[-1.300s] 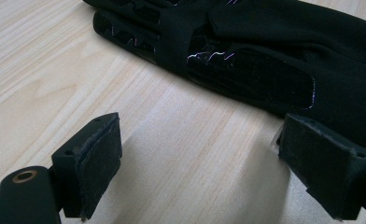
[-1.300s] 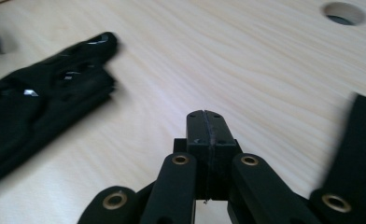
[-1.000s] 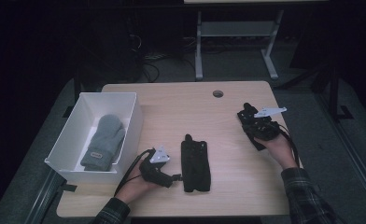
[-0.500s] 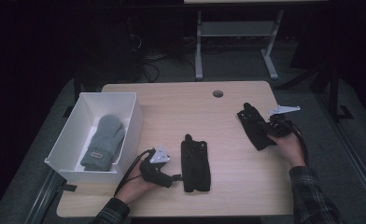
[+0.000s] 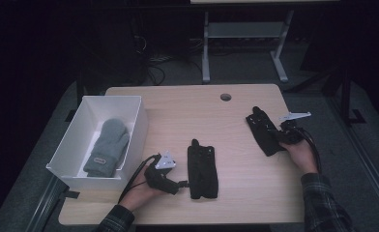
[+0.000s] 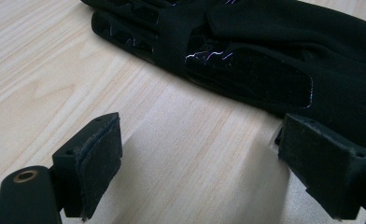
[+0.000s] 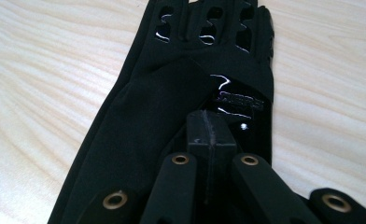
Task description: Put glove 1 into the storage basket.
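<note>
Now the right claw [image 5: 280, 137] is closed on the right glove [image 5: 264, 133] near the desk [image 5: 187, 104] right edge, slightly further right than before. Beside the middle glove [image 5: 202, 166], the left claw [image 5: 183, 183] is wide open, holding nothing, on bare wood.

Black tongs [image 5: 182, 183] with brass rivets, trailing black cables; dark plaid sleeves [image 5: 323, 203].
</note>
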{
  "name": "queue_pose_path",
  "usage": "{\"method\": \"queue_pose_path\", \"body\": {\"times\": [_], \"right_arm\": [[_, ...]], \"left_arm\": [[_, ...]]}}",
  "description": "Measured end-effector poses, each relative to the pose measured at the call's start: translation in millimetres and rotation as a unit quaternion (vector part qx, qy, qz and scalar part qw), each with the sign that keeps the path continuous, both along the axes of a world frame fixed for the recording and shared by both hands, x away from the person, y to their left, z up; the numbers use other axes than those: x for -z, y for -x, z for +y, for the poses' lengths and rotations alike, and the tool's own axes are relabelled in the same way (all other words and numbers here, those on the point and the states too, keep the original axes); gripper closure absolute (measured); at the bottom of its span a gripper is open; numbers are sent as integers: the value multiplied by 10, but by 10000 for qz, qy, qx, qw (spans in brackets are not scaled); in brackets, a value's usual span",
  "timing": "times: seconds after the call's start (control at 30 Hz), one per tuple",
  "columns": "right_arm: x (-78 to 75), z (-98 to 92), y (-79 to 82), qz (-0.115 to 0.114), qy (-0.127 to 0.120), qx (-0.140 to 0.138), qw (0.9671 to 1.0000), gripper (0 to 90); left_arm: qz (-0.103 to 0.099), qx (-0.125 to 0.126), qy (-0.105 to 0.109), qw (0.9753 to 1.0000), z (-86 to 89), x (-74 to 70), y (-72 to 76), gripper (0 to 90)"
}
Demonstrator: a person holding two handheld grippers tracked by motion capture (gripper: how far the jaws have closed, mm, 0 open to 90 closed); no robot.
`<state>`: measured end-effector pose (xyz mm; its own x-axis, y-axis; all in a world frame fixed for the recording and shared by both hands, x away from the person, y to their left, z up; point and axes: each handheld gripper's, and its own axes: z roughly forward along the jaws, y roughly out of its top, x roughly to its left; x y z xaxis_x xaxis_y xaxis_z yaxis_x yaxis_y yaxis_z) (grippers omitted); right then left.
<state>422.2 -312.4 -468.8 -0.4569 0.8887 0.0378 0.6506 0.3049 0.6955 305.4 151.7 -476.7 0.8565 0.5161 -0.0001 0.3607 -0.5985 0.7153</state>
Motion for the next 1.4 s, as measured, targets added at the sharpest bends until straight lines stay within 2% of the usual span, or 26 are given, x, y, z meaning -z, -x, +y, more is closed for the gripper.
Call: {"method": "queue_pose_path", "body": {"times": [0.2, 0.4, 0.83, 1.07, 1.4], "right_arm": [[-13, 48, 44, 124, -11, -101, 9999, 900], [-27, 161, 124, 141, 95, -340, 9993, 900], [-48, 379, 316, 280, 68, -762, 9967, 900], [-60, 505, 461, 308, 110, -1051, 9939, 900], [-65, 650, 643, 434, -40, -1392, 9893, 900]], "left_arm": [[0, 1, -1, 10000, 0, 0, 0, 129], [0, 1, -1, 10000, 0, 0, 0, 129], [-1, 1, -2, 10000, 0, 0, 0, 129], [-5, 2, -1, 10000, 0, 0, 0, 129], [-7, 4, 1, 10000, 0, 1, 0, 129]]}}
